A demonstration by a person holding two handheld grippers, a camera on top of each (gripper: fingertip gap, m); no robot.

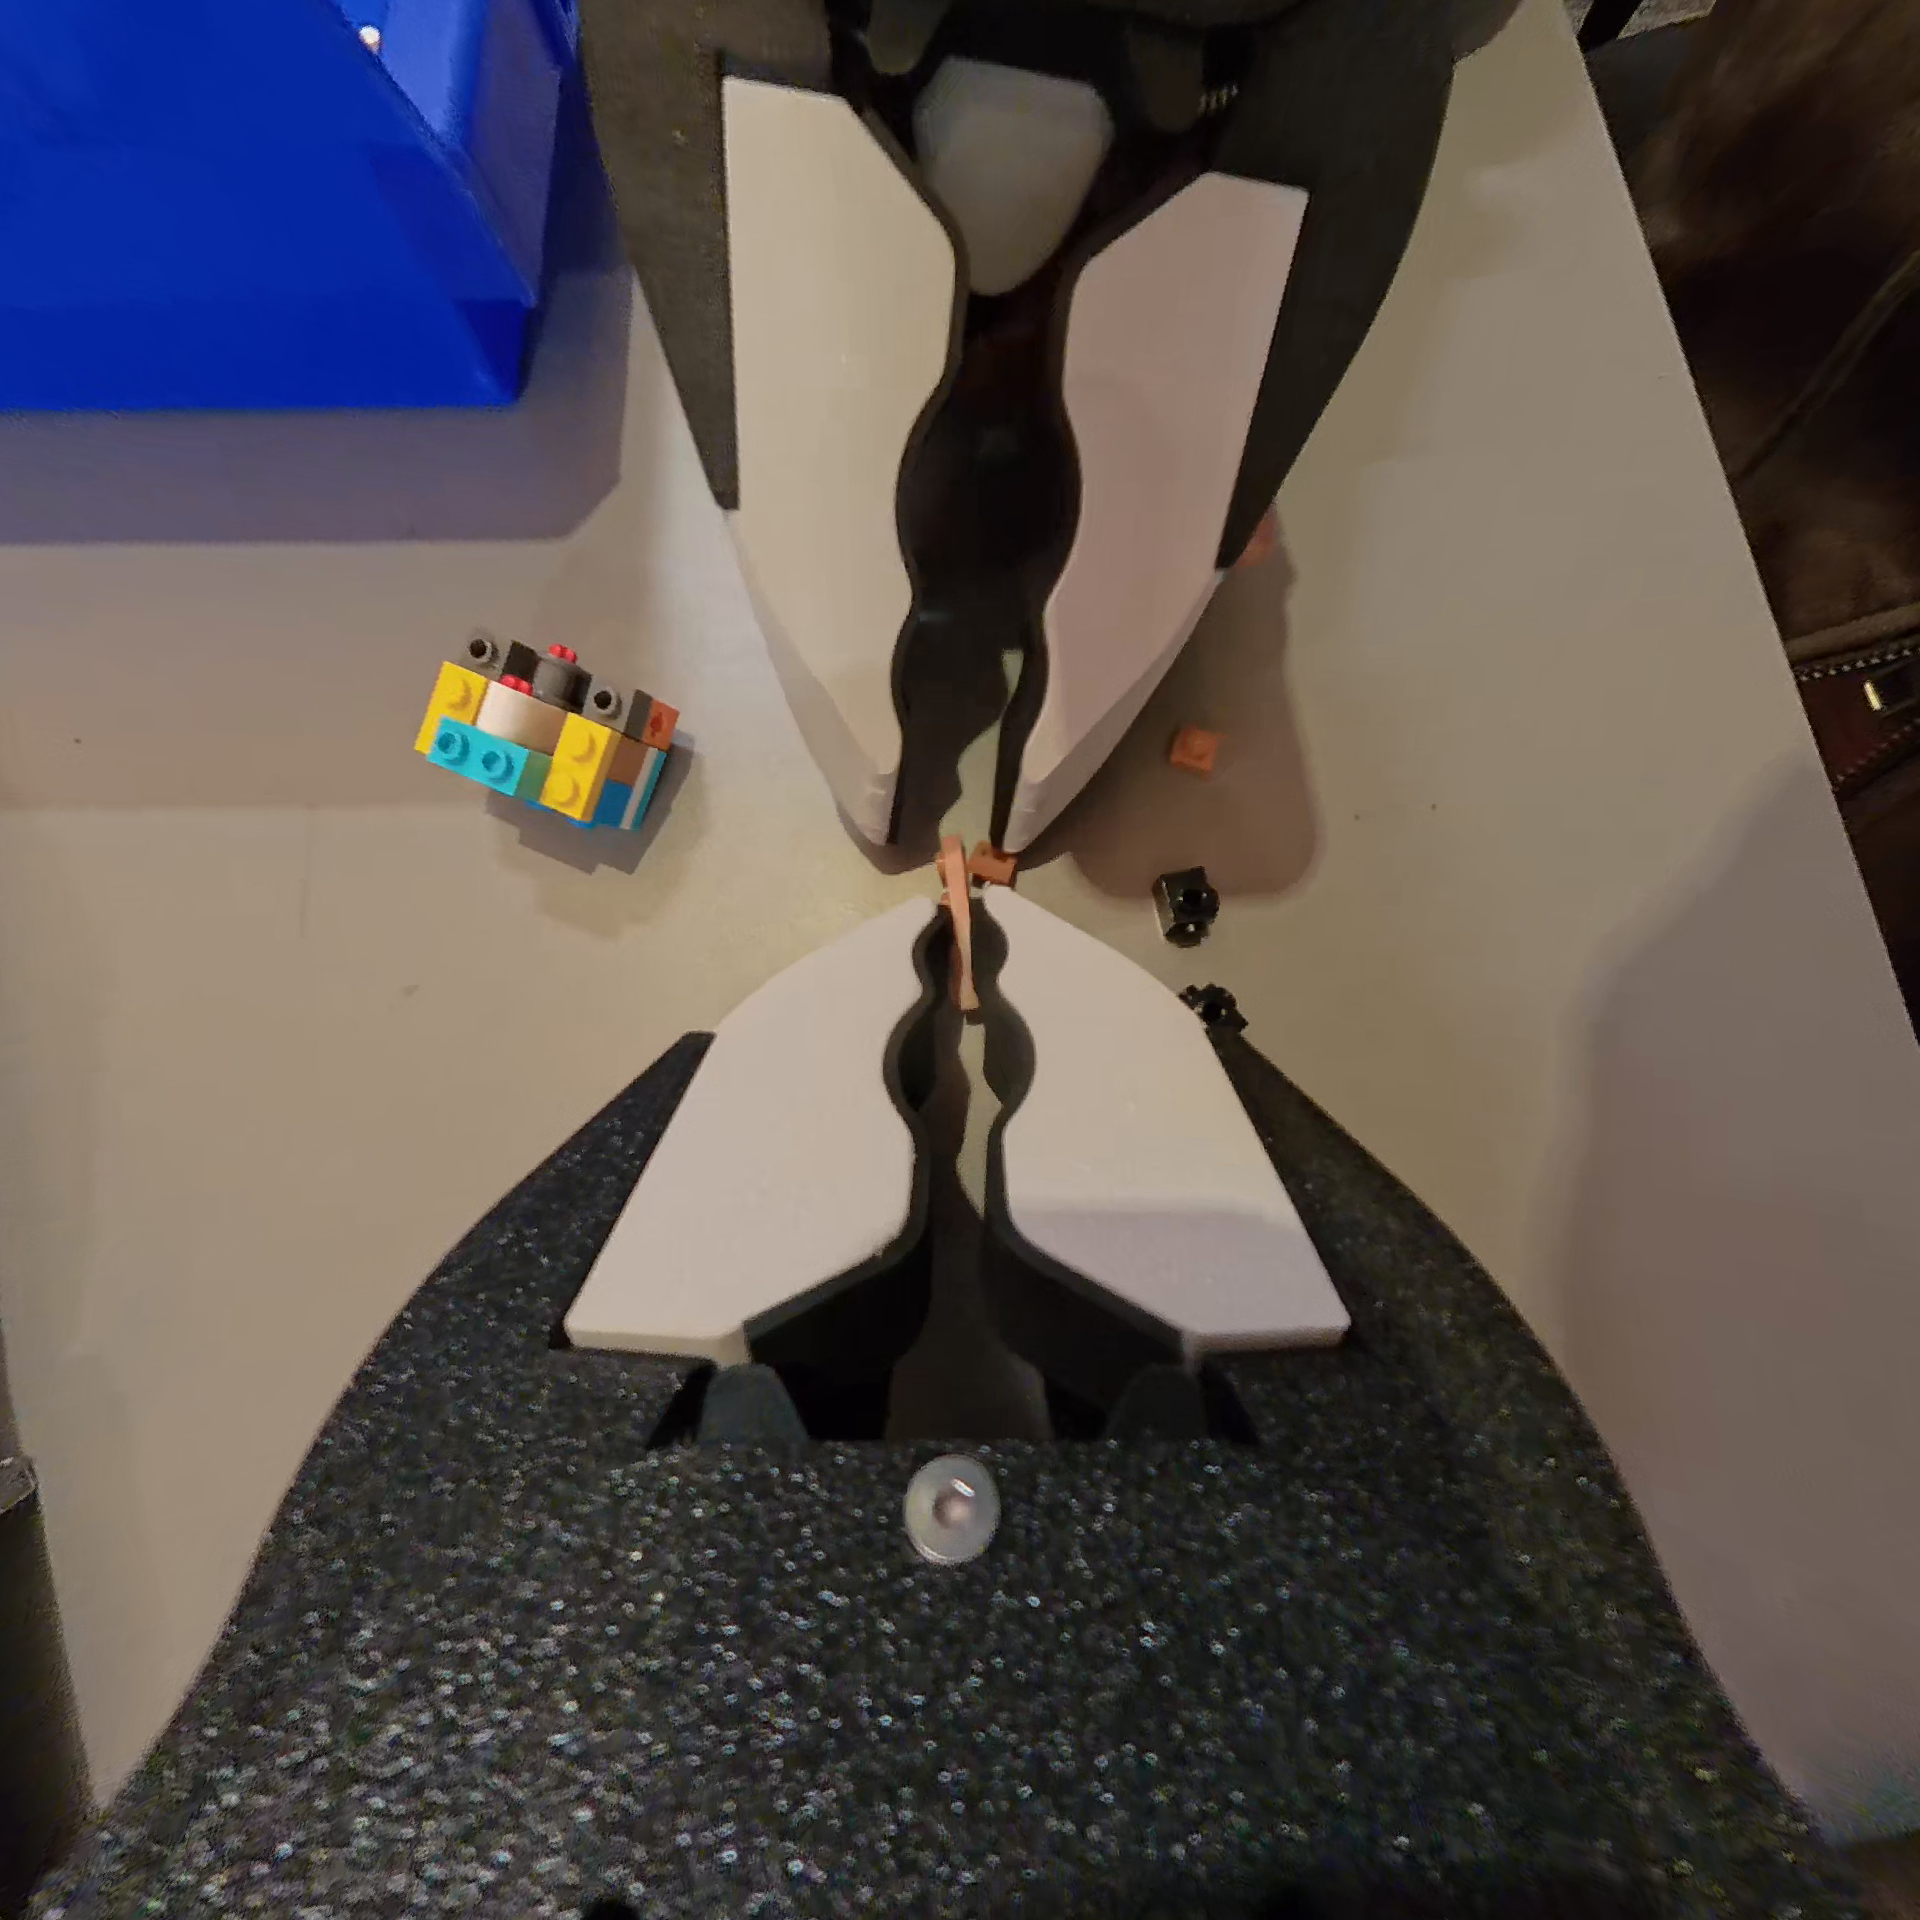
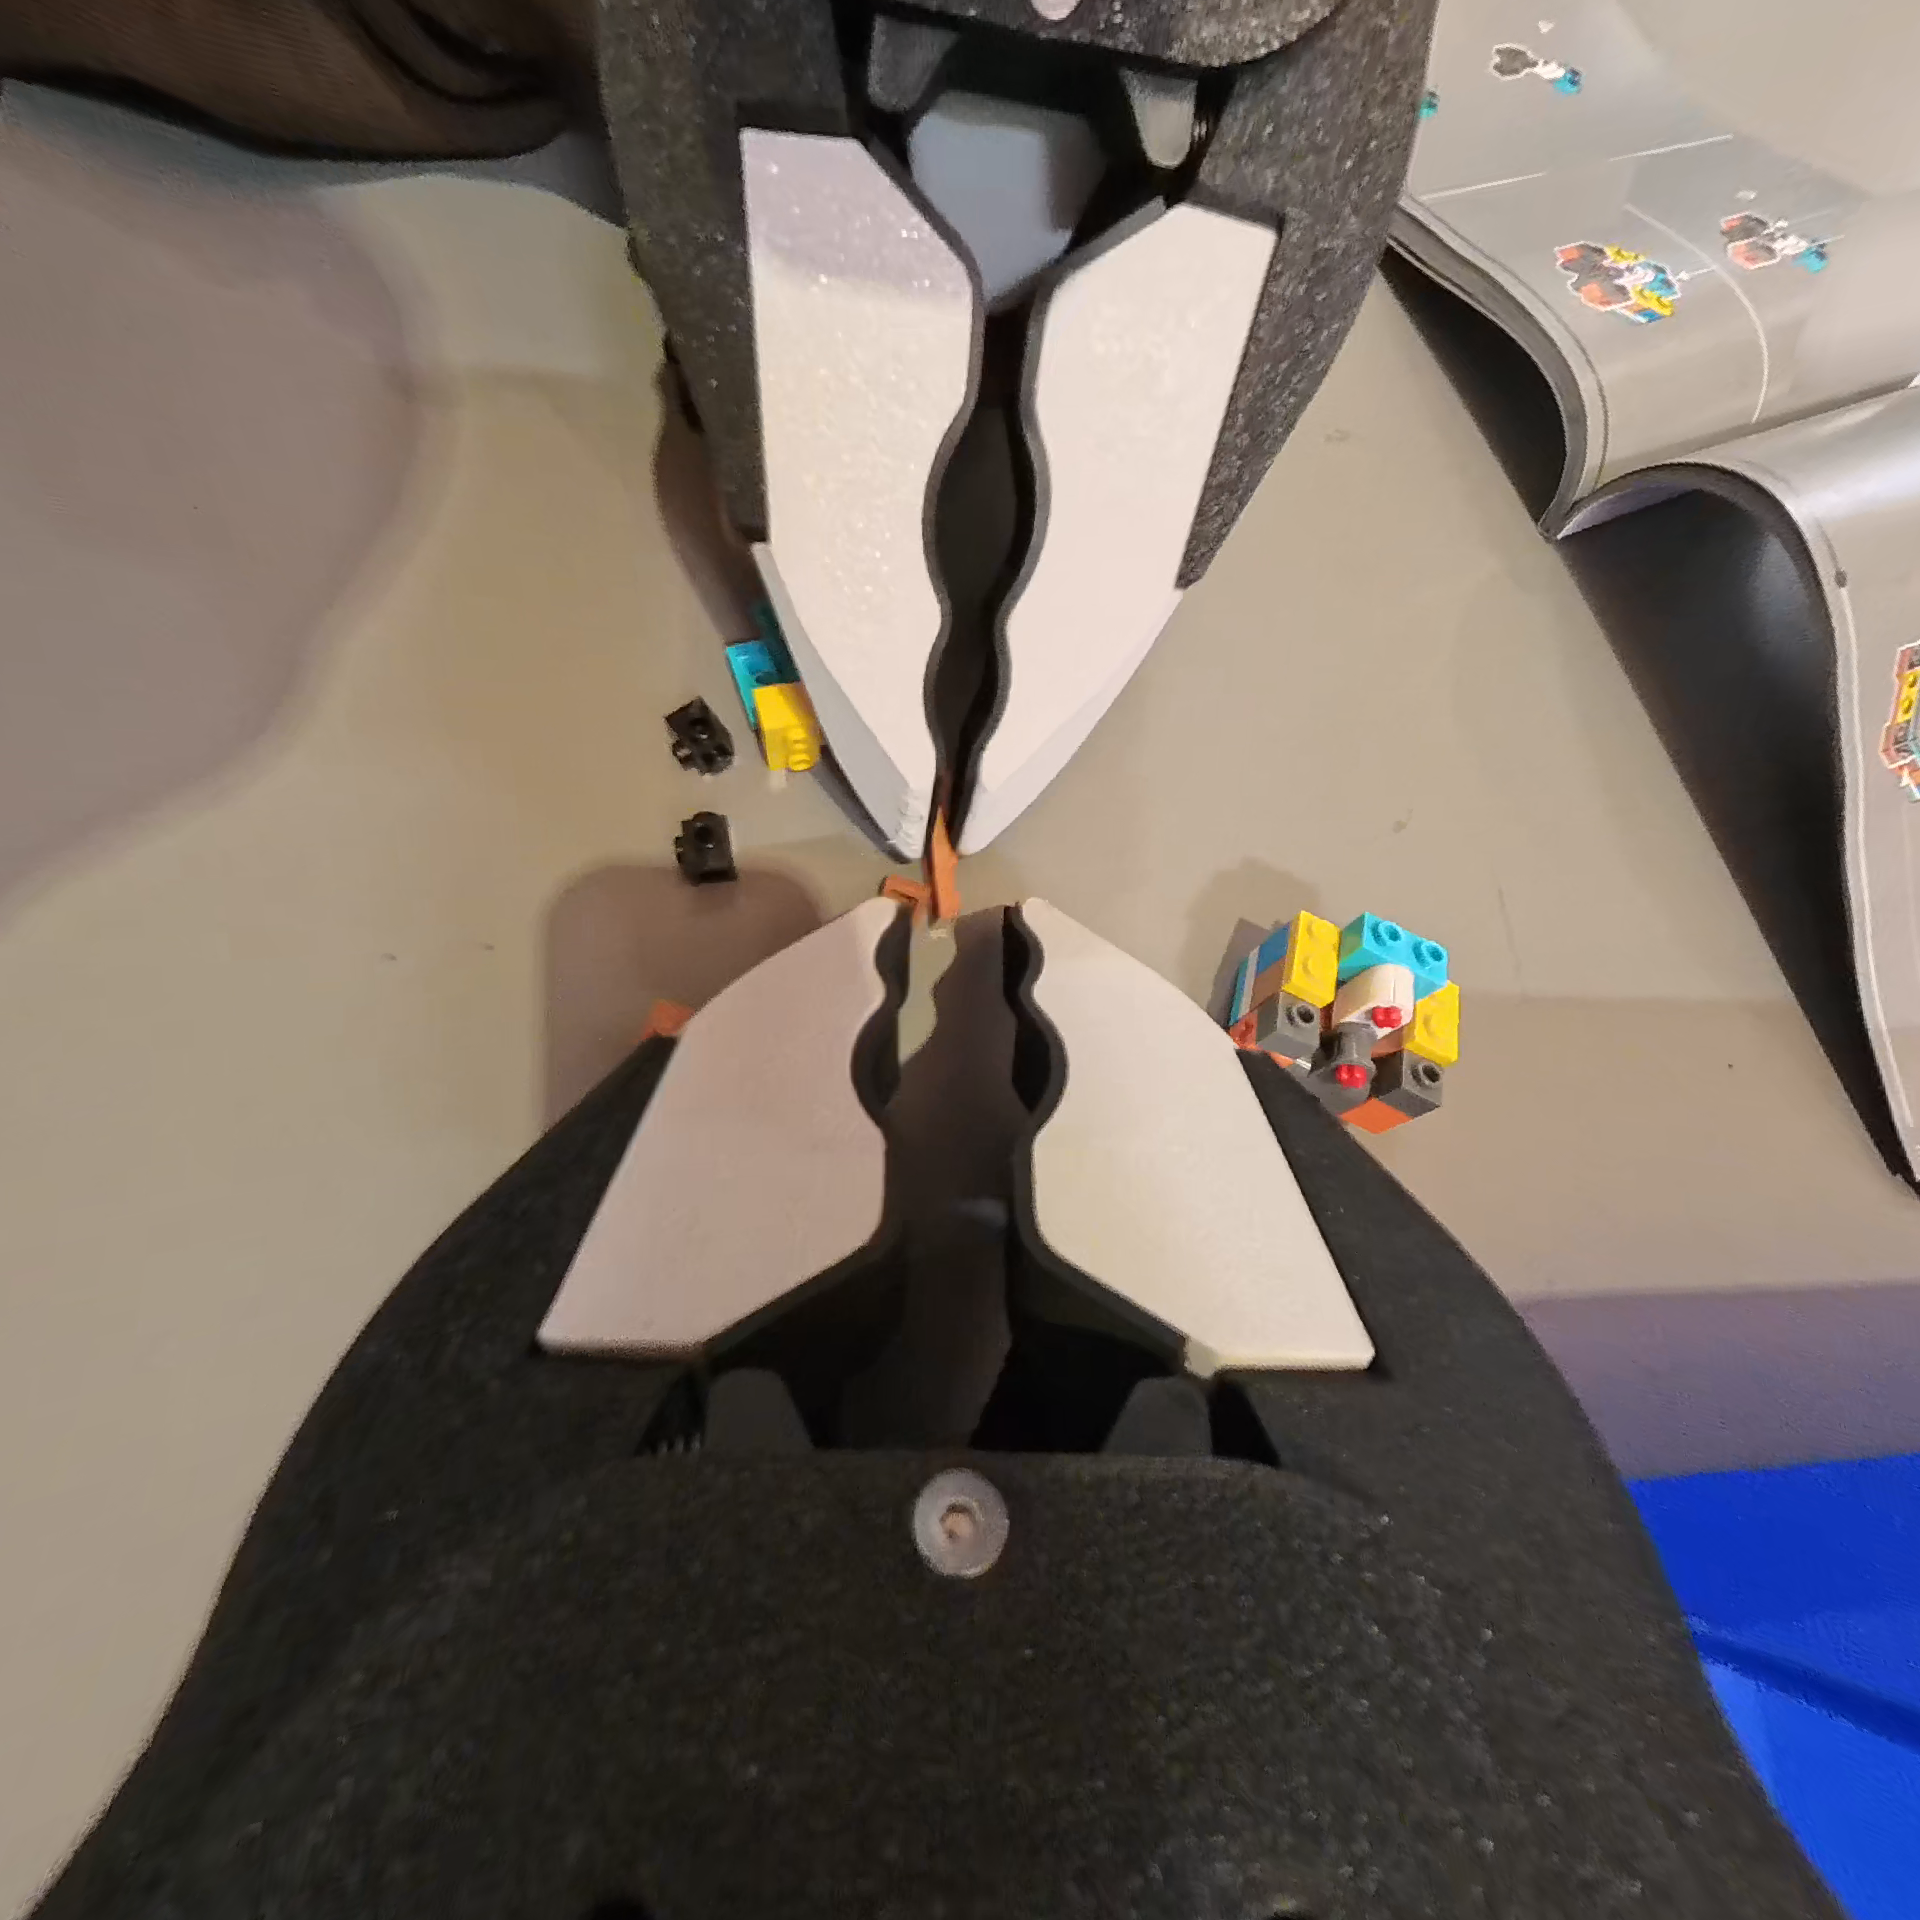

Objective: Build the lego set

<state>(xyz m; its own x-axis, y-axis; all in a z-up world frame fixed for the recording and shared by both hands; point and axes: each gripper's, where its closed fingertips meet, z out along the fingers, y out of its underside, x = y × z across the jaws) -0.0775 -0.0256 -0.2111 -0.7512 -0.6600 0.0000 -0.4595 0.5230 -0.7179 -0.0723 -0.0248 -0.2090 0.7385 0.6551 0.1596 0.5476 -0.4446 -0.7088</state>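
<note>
My left gripper (image 1: 958, 909) is shut on a thin orange plate (image 1: 961, 961), held edge-up above the table. In the right wrist view the left gripper (image 2: 940, 831) comes in from the top with the plate (image 2: 940, 868) sticking out of its tips. My right gripper (image 2: 956, 914) faces it tip to tip, its jaws a narrow gap apart around the plate's end. A small orange piece (image 2: 902, 891) sits at the plate's end, against one right fingertip; it also shows in the left wrist view (image 1: 994, 864). The part-built multicoloured model (image 1: 545, 732) (image 2: 1345, 1023) lies on the table to the side.
On the grey table lie a loose orange piece (image 1: 1195, 748), two small black pieces (image 1: 1184, 904) (image 1: 1214, 1006) and a yellow-and-teal piece (image 2: 779, 707). A blue bin (image 1: 260, 208) stands beyond the model. An open instruction booklet (image 2: 1714, 260) lies nearby. Only a small space, under 4 cm, lies between the two pairs of fingers. From the right gripper's tips to the loose orange piece (image 1: 1195, 748) is close to 4 centimetres.
</note>
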